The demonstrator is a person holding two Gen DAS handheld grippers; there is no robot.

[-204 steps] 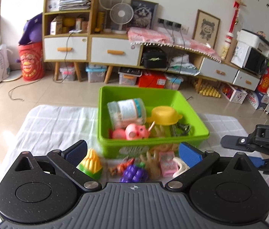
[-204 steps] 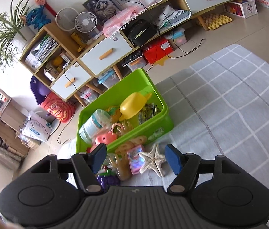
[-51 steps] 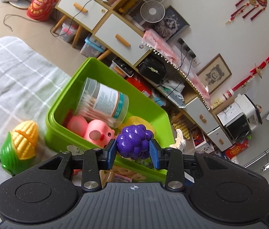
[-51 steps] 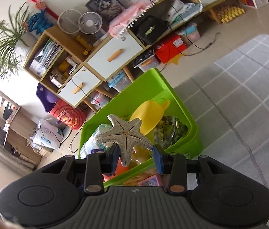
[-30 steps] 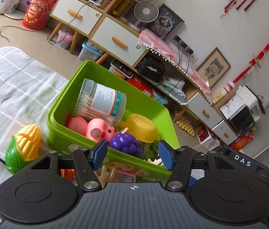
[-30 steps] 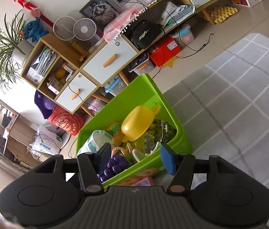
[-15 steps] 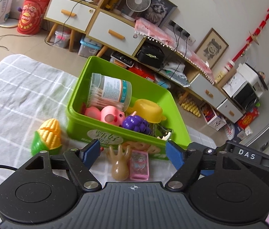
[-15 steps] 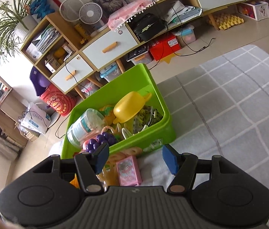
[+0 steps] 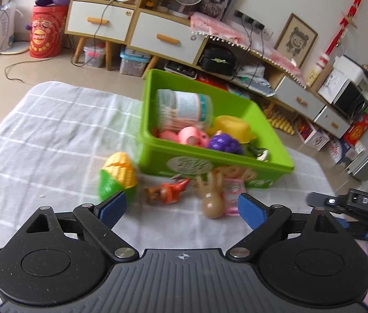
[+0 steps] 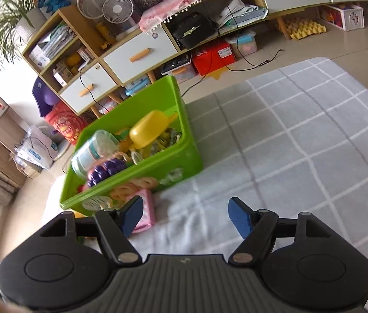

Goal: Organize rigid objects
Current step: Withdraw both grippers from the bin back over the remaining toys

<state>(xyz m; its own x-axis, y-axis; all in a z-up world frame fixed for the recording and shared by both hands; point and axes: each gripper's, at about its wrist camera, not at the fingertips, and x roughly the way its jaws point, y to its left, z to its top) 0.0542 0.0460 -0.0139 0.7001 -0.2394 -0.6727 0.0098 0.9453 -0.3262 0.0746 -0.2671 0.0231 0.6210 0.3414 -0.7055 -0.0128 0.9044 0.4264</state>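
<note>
Both your claws are empty and their jaws are opening: the left claw (image 9: pixel 181 207) stands wide above the checked grey cloth (image 9: pixel 53 135) on the worktop, and the right claw (image 10: pixel 185 215) stands about half open over bare cloth. The bright green plastic bin (image 9: pixel 275 156) already holds the purple toy grape bunch (image 9: pixel 224 143), a clear jar with a teal label (image 9: pixel 184 107), a pink pig toy (image 9: pixel 191 137) and a yellow plastic pot (image 9: pixel 232 127). What is left lies in a row on the cloth along the bin's near wall, straight ahead of the left claw: the yellow-and-green toy corn cob (image 9: pixel 117 177) just beyond its left pad, the small orange-brown toy figure (image 9: pixel 167 190) near the middle, the tan rubbery octopus-like toy (image 9: pixel 211 194), and the flat pink card-like packet (image 9: pixel 232 191) beside it. The figure seems the natural next pick for your left hand, since it sits almost centred between the pads; its long axis runs across the view, so you would probably roll the wrist to close across its short side. The packet (image 10: pixel 144 212) lies just beyond your right claw's left pad, so the right hand looks nearer to that one.
</note>
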